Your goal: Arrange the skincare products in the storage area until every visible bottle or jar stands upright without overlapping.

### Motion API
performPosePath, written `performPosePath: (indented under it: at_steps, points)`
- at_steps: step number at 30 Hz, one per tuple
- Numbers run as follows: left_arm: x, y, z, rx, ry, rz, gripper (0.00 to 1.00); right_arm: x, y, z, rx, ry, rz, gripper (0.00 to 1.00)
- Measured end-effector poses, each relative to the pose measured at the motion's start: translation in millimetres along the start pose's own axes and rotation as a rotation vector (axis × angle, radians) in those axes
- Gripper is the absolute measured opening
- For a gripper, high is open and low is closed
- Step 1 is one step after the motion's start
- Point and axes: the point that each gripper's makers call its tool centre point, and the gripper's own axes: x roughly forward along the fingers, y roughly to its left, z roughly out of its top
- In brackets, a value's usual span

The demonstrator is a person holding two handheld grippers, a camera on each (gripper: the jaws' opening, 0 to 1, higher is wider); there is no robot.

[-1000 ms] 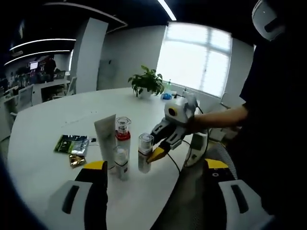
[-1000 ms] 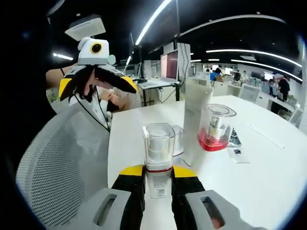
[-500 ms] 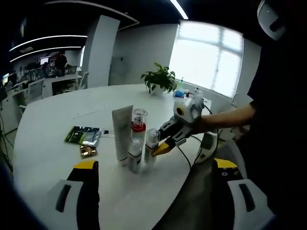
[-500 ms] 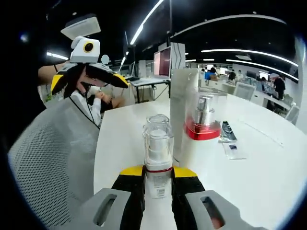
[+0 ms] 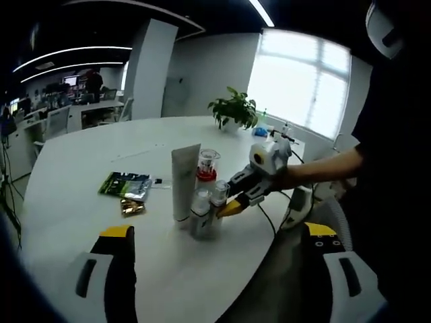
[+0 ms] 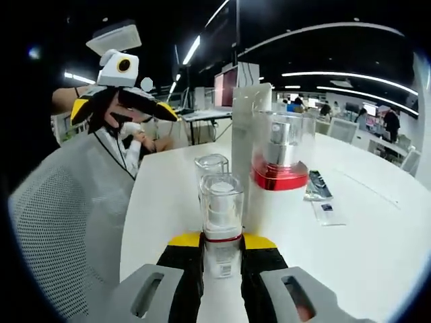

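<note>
We count four skincare products on the white table [image 5: 81,168]: one tall white tube [image 5: 184,182], one clear-capped bottle with a red band [image 6: 280,153], and two small clear-capped bottles [image 6: 221,219]. Beside them we count two dark green sachets [image 5: 126,186] and one small gold packet [image 5: 133,206]. One potted plant [image 5: 234,112].

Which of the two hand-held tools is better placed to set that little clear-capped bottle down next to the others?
The right tool: its jaws are already shut on the small clear-capped bottle, upright beside the other bottles on the white table. The left tool is open, empty and farther back.
</note>
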Motion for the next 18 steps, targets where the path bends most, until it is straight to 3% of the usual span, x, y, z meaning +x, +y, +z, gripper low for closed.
performPosePath:
  at_steps: [18]
  points:
    - [6.7, 1.6, -6.0, -0.008, 0.023, -0.002, 0.95, 6.9, -4.3, 4.7, -0.037, -0.042, 0.037, 0.10]
